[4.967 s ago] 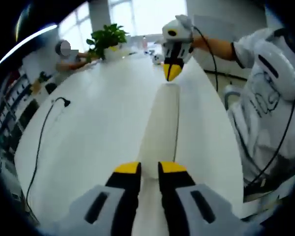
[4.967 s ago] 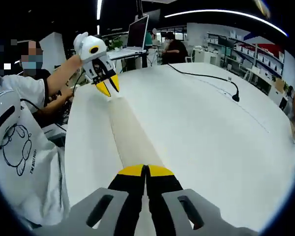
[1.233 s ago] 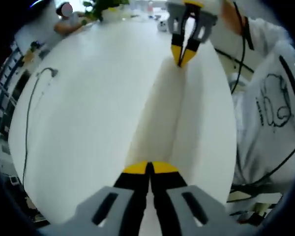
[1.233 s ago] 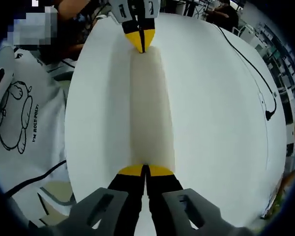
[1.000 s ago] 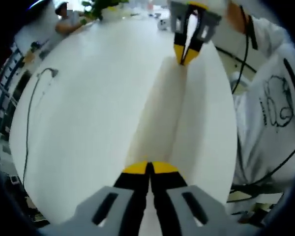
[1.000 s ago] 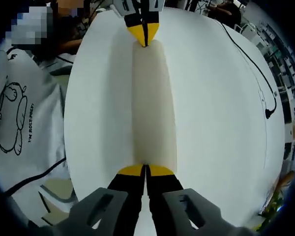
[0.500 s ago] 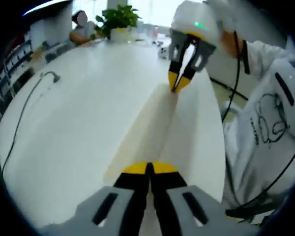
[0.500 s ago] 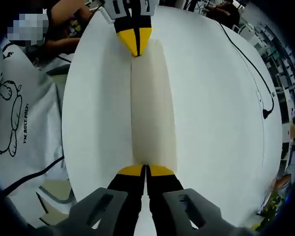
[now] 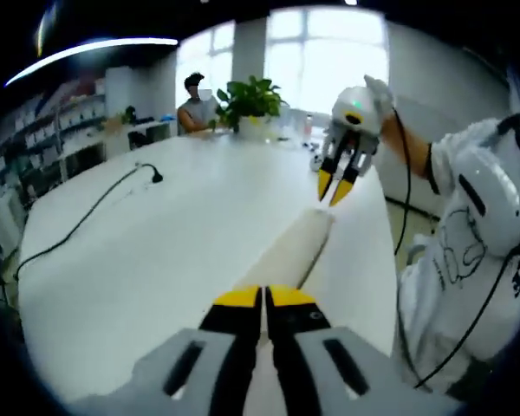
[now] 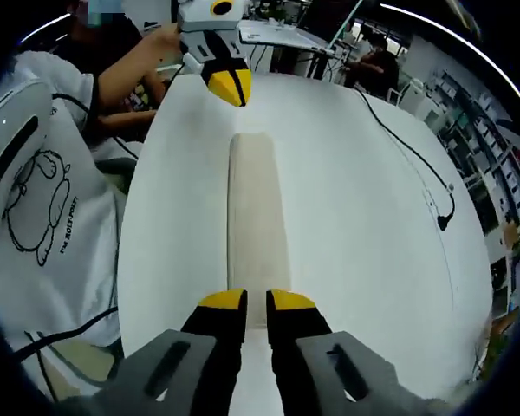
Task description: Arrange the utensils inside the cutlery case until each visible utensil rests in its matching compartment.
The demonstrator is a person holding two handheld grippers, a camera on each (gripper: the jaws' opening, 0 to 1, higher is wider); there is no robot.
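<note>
A long, cream-white cutlery case [image 10: 255, 227] lies flat and closed. It stretches lengthwise from near to far on the white surface [image 10: 364, 217].

The long, rounded cutlery case [image 10: 255, 225] is plain cream, without pattern, a shade warmer than the smooth white table [image 10: 364, 217] under it. The left gripper [image 9: 263, 299] has yellow jaw tips on black jaws, with a grey body bearing dark slots; the right gripper [image 10: 256, 302] is coloured the same. Seen from the left gripper view, the right gripper's upper housing is white with a small green light. A thin black cable [image 9: 78, 227] crosses the table. The person's T-shirt [image 10: 35, 208] is white with a black line-drawn cartoon figure and small black lettering. The potted plant [image 9: 249, 97] has green leaves.
</note>
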